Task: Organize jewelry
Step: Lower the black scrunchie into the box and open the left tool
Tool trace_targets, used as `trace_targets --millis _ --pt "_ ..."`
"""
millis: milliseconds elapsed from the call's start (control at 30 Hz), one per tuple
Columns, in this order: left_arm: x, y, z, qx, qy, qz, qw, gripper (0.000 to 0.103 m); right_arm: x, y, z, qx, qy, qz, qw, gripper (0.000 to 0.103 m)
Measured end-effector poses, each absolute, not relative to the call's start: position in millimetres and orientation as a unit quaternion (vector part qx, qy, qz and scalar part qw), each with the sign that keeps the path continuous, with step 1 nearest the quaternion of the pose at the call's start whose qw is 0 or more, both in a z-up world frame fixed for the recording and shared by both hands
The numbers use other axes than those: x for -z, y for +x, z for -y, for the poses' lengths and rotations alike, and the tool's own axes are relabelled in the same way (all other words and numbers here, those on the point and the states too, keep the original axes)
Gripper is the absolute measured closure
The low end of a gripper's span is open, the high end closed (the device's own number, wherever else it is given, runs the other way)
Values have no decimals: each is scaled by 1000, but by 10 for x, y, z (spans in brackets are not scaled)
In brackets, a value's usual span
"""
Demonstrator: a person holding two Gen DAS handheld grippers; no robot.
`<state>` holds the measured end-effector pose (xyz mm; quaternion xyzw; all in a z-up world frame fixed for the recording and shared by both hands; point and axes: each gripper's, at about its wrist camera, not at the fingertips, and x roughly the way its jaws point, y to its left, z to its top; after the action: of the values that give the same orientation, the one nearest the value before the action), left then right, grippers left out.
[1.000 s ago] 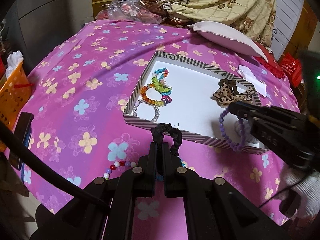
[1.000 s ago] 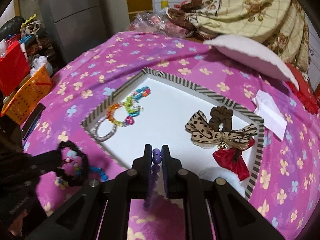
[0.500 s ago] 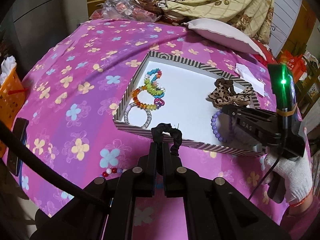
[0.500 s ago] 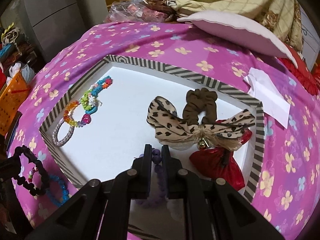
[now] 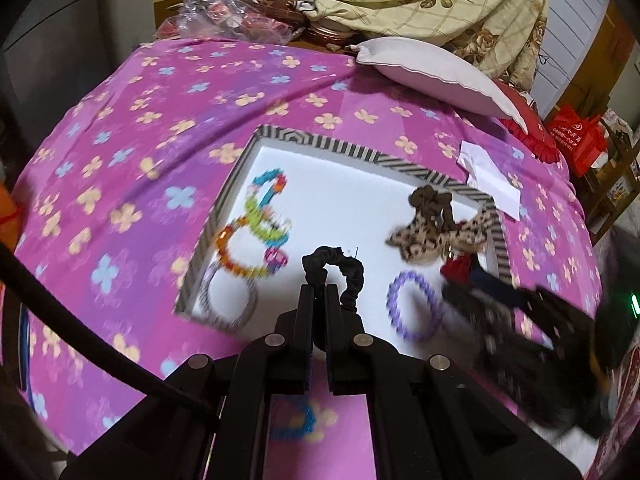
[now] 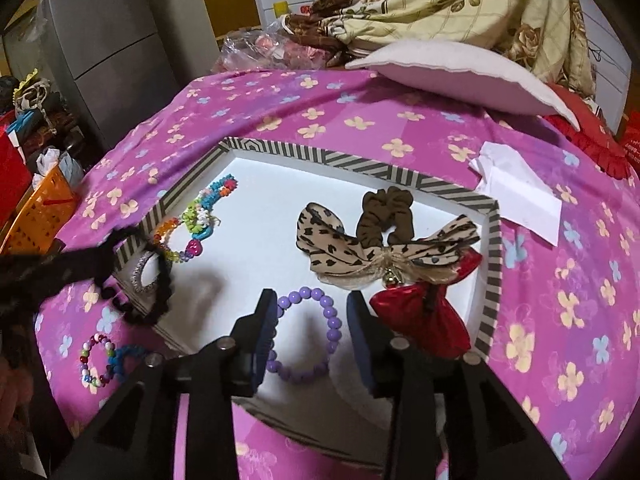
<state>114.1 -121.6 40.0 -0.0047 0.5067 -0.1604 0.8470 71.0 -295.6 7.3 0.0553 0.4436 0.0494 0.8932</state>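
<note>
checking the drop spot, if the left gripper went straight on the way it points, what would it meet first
Probably the bare white floor of the tray, between the coloured bracelets and the purple bracelet. The black scrunchie in the left gripper would land first. Depth is unclear.

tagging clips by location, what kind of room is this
Most likely a bedroom at home: the tray sits on a floral bedspread, with a pillow and a bundled quilt behind it.
</note>
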Motion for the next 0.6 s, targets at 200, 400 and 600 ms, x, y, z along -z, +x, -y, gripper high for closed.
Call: trace_targets --millis 200,400,600 --pt "-275 1522 1486 156 13 -514 843 80 -135 631 2946 -64 52 -435 896 55" --pt "-81 1880 1713 148 32 -519 841 80 -143 598 2981 -70 57 -430 898 51" --pt "118 2175 1822 131 63 -517 843 80 -110 567 3014 -74 60 -428 899 51"
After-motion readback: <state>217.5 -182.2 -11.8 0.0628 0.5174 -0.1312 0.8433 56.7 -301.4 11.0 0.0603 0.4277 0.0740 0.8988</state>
